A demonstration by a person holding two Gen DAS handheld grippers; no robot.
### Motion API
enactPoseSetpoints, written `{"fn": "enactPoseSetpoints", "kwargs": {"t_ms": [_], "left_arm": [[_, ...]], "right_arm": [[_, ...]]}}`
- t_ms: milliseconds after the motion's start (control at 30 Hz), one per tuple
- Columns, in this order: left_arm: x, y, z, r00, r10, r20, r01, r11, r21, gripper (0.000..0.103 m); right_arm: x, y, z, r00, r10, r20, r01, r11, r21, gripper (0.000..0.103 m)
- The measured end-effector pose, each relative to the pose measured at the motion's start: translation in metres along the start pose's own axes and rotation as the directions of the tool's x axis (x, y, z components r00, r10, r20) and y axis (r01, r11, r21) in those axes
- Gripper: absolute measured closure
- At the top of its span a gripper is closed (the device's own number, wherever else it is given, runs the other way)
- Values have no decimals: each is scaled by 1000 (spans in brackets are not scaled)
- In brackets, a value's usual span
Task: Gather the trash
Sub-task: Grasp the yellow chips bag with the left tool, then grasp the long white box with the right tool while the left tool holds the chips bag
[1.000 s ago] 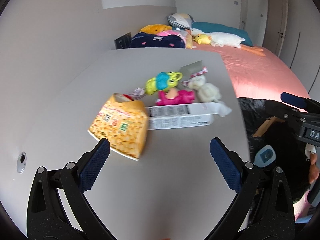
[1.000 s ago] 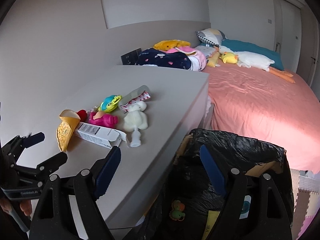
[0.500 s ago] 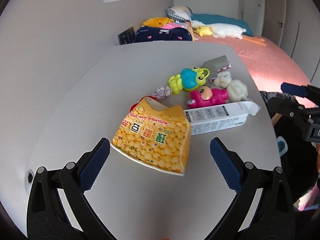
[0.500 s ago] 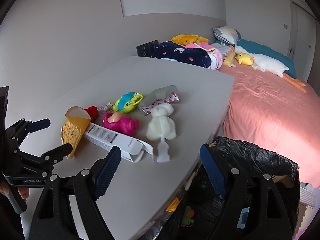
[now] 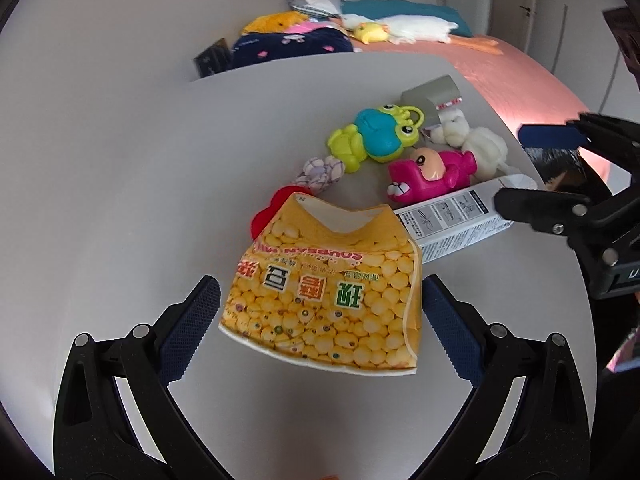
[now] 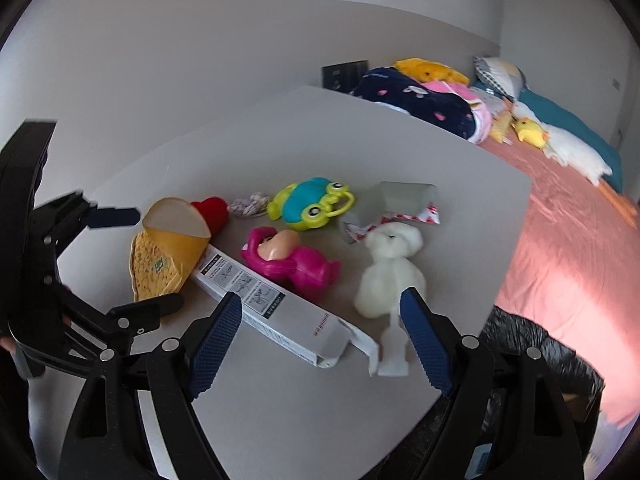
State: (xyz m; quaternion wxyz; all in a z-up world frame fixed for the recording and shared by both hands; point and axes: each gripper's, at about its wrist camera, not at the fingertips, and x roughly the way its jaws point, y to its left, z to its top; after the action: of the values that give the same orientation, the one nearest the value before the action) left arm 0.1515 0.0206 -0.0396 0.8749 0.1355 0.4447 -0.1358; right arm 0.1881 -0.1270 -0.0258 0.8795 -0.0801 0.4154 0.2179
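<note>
The left claw [image 5: 320, 316] has its two blue pads wide apart, one on each side of the yellow snack bag [image 5: 326, 292], which lies flat on the grey desk [image 5: 140, 168]; whether the pads touch the bag I cannot tell. The right claw [image 6: 320, 336] is also spread apart and holds nothing; its pads stand on either side of the open end of the long white carton [image 6: 276, 308]. Beyond the carton lie a pink toy [image 6: 292, 260], a green and blue frog toy [image 6: 310, 202], a white plush [image 6: 390, 268] and a torn wrapper [image 6: 394, 206]. A black trash bag [image 6: 536, 364] is just beside the desk edge, and a pink bed [image 6: 580, 248] behind it.
</note>
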Motion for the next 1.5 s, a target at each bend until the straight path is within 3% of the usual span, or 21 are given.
{"fn": "enactPoseSetpoints", "kwargs": {"t_ms": [167, 367, 467, 667, 867, 967, 1033, 1133, 1267, 1367, 1500], "left_arm": [[12, 1, 2, 998, -45, -34, 46, 998, 32, 6], [13, 6, 4, 994, -108, -13, 109, 994, 22, 8], [12, 8, 5, 992, -123, -6, 123, 992, 11, 21], [3, 12, 3, 988, -153, 26, 154, 988, -11, 31], [-9, 17, -2, 985, -163, 46, 165, 986, -33, 49], [-14, 20, -4, 989, -138, 49, 140, 989, -39, 60], [-19, 23, -5, 991, -114, 64, 118, 991, -57, 75], [-26, 31, -5, 993, -83, 89, 91, 992, -88, 88], [-35, 38, -6, 993, -33, 113, 48, 990, -130, 94], [-44, 42, -9, 990, -4, 139, 27, 986, -163, 94], [-59, 45, -12, 984, 36, 173, -1, 980, -200, 96]], "right_arm": [[9, 7, 3, 999, 19, -27, -20, 999, -35, 21], [20, 18, 1, 998, 35, -58, -40, 995, -91, 21], [23, 20, 1, 997, 41, -65, -48, 994, -100, 21], [26, 21, 0, 995, 56, -78, -64, 992, -106, 21], [28, 29, -3, 993, 64, -95, -77, 987, -139, 21], [31, 35, -3, 993, 59, -106, -77, 983, -169, 21], [34, 39, -4, 992, 50, -118, -72, 978, -194, 23], [40, 46, -5, 989, 53, -140, -84, 970, -230, 36], [41, 56, -2, 984, 89, -157, -127, 959, -255, 50], [40, 64, -2, 982, 104, -158, -144, 953, -267, 73], [34, 71, -8, 983, 111, -147, -147, 953, -263, 75]]}}
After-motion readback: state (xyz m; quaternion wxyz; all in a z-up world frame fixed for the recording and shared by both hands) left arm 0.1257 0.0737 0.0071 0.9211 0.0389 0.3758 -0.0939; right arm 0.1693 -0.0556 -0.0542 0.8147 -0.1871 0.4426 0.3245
